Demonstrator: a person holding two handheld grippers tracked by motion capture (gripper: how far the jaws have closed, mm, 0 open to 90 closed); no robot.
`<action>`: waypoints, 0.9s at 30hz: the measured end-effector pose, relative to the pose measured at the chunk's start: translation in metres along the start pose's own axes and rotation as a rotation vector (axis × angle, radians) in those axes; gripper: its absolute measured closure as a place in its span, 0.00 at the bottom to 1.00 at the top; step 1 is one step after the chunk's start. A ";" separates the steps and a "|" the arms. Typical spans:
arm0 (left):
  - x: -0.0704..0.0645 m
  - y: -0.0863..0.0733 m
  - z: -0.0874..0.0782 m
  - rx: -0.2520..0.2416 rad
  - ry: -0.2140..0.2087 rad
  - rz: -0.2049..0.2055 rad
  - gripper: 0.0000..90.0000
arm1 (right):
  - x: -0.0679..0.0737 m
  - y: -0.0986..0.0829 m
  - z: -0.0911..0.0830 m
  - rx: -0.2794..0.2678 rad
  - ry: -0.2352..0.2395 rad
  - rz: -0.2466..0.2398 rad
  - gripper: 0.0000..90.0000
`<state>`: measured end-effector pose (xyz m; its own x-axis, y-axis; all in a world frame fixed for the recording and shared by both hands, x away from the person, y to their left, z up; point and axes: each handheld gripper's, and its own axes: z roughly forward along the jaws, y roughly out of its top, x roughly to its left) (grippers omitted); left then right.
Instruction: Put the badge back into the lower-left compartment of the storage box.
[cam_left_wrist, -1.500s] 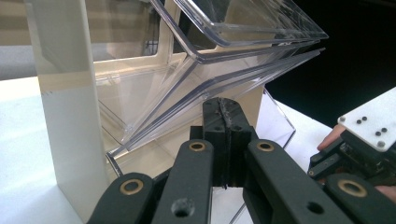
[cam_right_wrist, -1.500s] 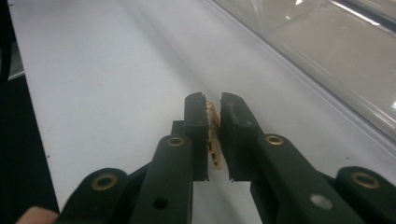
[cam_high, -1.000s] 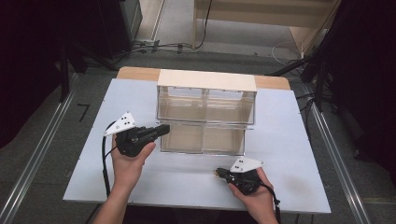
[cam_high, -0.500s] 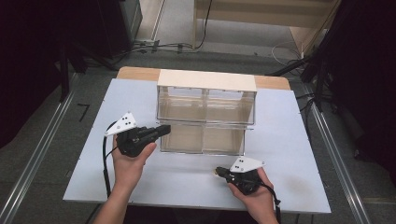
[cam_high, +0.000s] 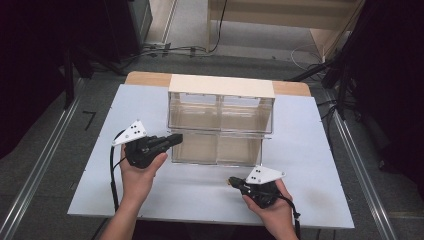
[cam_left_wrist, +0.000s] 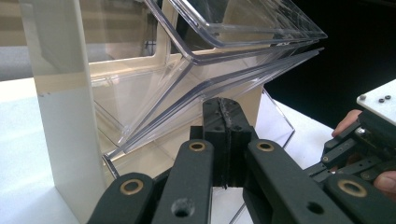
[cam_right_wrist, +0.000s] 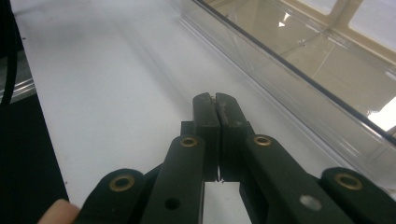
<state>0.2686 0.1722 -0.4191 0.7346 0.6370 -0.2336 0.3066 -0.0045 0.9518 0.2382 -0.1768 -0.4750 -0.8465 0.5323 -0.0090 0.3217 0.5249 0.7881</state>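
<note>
As seen, drawer unit beside left hand-held gripper.

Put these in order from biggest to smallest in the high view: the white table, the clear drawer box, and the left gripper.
1. white table
2. clear drawer box
3. left gripper

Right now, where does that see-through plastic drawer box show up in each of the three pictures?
High view: the clear drawer cabinet stands mid-table, beyond both hands.
Left gripper view: it fills the upper left, tilted clear bins above the shut left gripper.
Right gripper view: its lower clear front runs along the upper right, beside the shut right gripper.
Shared landmark: the white table.
</note>
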 end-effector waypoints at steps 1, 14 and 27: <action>0.000 0.000 0.000 0.000 0.000 0.000 1.00 | 0.000 0.001 0.000 -0.005 0.000 -0.003 0.96; 0.000 0.000 0.000 0.001 -0.001 0.000 1.00 | 0.004 0.011 -0.004 -0.037 0.009 -0.006 0.96; 0.000 0.000 0.000 -0.001 -0.001 0.000 1.00 | 0.007 0.021 -0.004 -0.064 0.011 -0.012 0.96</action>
<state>0.2686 0.1717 -0.4190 0.7354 0.6362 -0.2335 0.3056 -0.0037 0.9521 0.2369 -0.1652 -0.4561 -0.8548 0.5188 -0.0122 0.2842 0.4877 0.8255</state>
